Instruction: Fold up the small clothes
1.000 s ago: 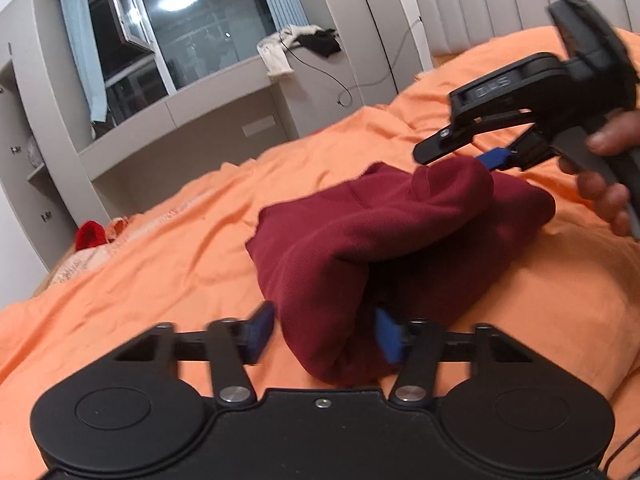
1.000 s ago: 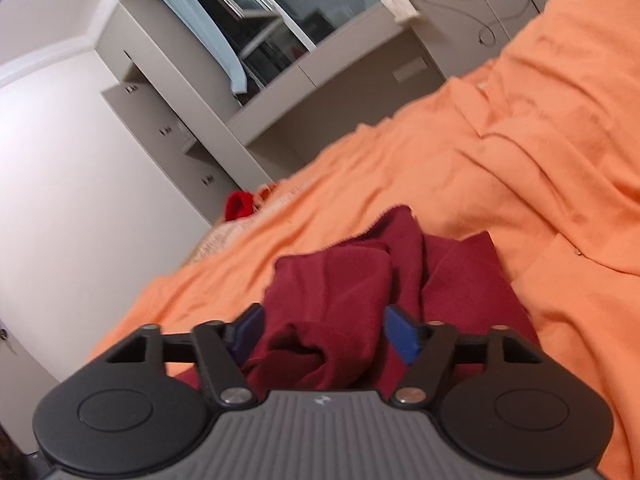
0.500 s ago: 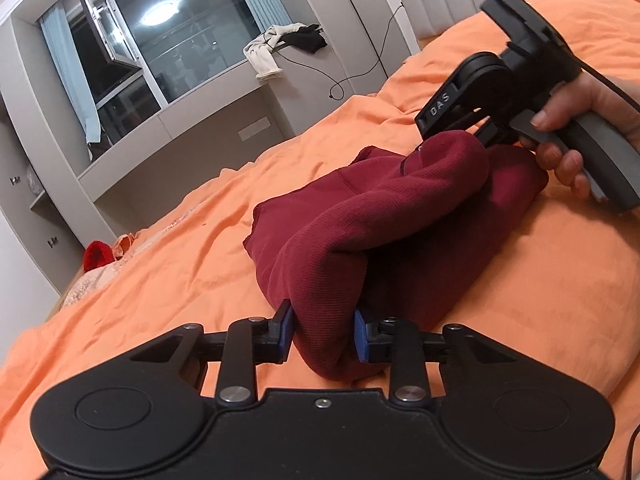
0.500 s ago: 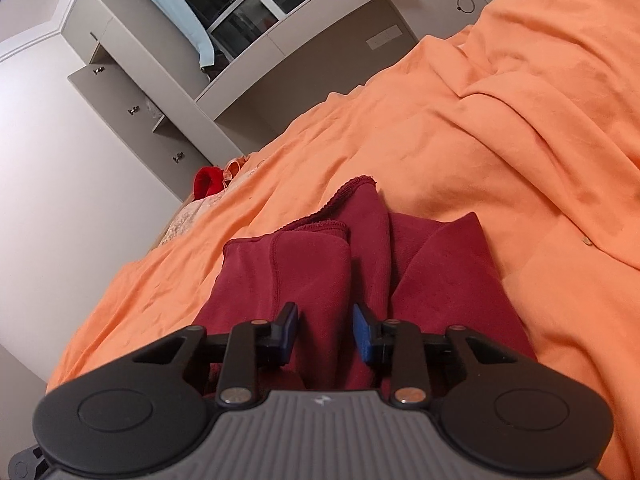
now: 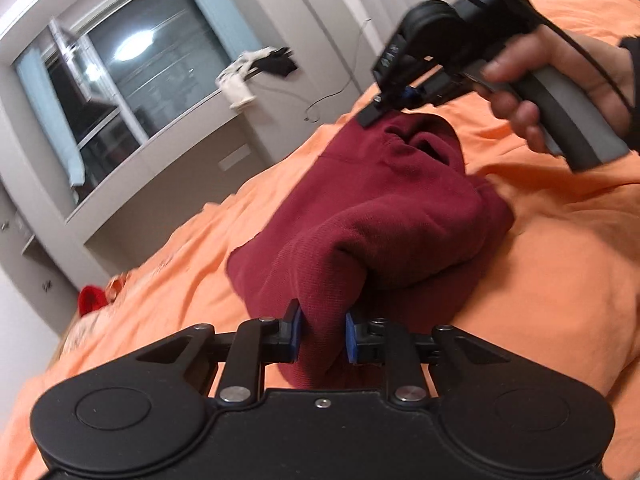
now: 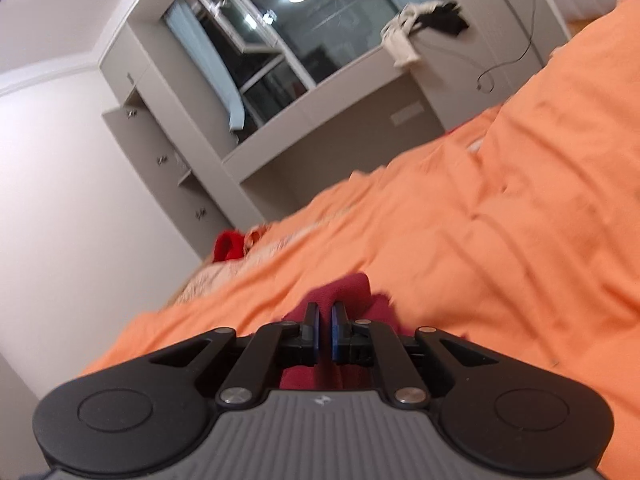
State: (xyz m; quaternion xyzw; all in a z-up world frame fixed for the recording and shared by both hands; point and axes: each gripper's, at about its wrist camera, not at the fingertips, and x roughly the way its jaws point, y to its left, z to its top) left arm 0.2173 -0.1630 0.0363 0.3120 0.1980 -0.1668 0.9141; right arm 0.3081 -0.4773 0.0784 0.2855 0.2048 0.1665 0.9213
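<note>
Where both sets of jaws gaped a second ago, the left gripper (image 5: 323, 334) and right gripper (image 6: 325, 330) have just been closing and now pinch the maroon garment (image 5: 384, 216), lifted off the orange bedspread (image 5: 540, 280); lettering unreadable.

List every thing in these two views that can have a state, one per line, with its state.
Left gripper: shut on the maroon garment, having just been closing.
Right gripper: shut on the garment's other end, held up.
Maroon garment: bunched, strung between both grippers.
Orange bedspread: wrinkled.
Window: sash swung open.
</note>
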